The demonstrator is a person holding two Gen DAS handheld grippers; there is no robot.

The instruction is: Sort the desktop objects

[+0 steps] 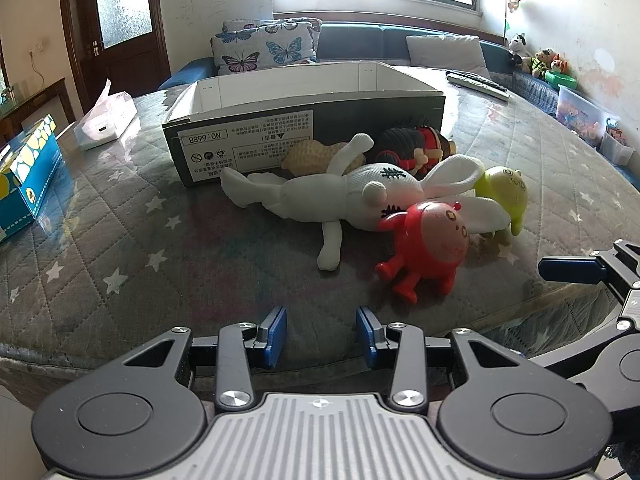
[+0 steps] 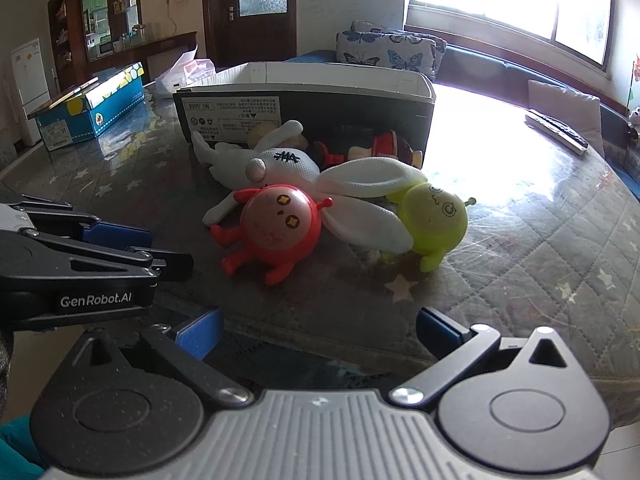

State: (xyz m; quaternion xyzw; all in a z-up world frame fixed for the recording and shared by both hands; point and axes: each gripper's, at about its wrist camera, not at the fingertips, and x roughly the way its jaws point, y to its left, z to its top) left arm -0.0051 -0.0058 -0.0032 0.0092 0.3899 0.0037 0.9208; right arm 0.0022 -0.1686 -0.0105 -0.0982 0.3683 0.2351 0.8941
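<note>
A heap of toys lies on the quilted table in front of a dark cardboard box (image 1: 360, 124) with a white inside. It holds a white plush rabbit (image 1: 340, 196), a red round figure (image 1: 428, 248), a yellow-green figure (image 1: 504, 192), a black-and-red doll (image 1: 416, 144) and a tan knitted toy (image 1: 312, 154). My left gripper (image 1: 322, 334) hovers at the near table edge, narrowly open, with nothing between its pads. My right gripper (image 2: 318, 330) stands wide open and empty, short of the red figure (image 2: 276, 228) and the green one (image 2: 436, 220). The rabbit (image 2: 288, 164) sprawls behind them.
A blue carton (image 1: 28, 176) sits at the far left, beside a white packet in plastic (image 1: 106, 120). A remote control (image 2: 556, 130) lies at the far right. Beyond the table runs a sofa with butterfly cushions (image 1: 264, 48). The table's near edge is just under both grippers.
</note>
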